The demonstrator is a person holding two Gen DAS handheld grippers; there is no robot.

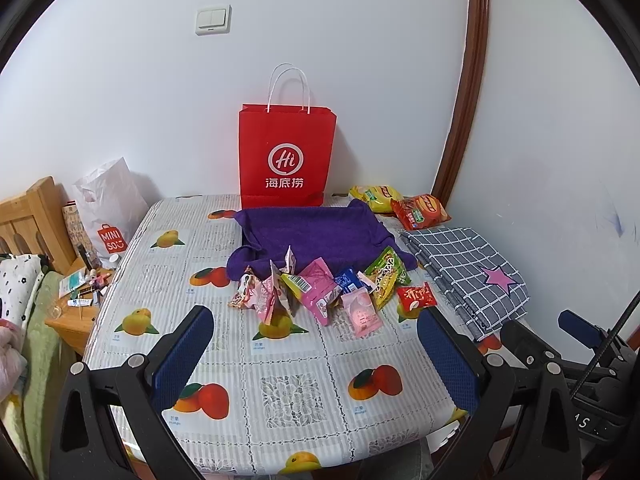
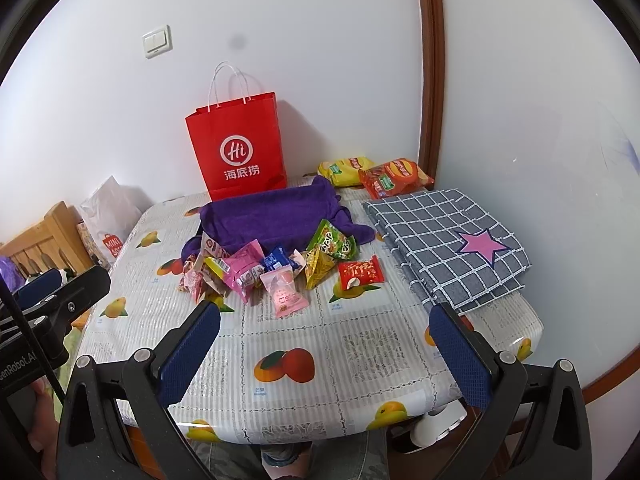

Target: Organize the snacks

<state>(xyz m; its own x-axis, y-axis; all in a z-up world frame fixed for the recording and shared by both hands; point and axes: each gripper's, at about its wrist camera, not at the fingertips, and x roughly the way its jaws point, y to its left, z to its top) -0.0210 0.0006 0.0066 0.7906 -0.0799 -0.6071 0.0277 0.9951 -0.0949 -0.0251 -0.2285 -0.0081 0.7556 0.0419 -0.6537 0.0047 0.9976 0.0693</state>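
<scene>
A pile of small snack packets [image 1: 320, 294] [image 2: 276, 270] lies mid-table in front of a purple towel [image 1: 316, 234] [image 2: 276, 216]: pink packets, a blue one, a green-yellow one [image 2: 332, 242] and a red one [image 1: 416, 298] [image 2: 360, 272]. A yellow chip bag [image 1: 374, 196] [image 2: 344, 170] and a red chip bag [image 1: 420, 210] [image 2: 394, 178] lie at the back right. My left gripper [image 1: 316, 320] is open and empty, short of the pile. My right gripper [image 2: 326, 316] is open and empty, also short of it.
A red paper bag [image 1: 286, 156] [image 2: 240, 148] stands against the wall behind the towel. A folded checked cloth with a pink star [image 1: 472, 272] [image 2: 448, 240] covers the table's right side. A white shopping bag [image 1: 108, 208] and a cluttered nightstand [image 1: 80, 300] stand left of the table.
</scene>
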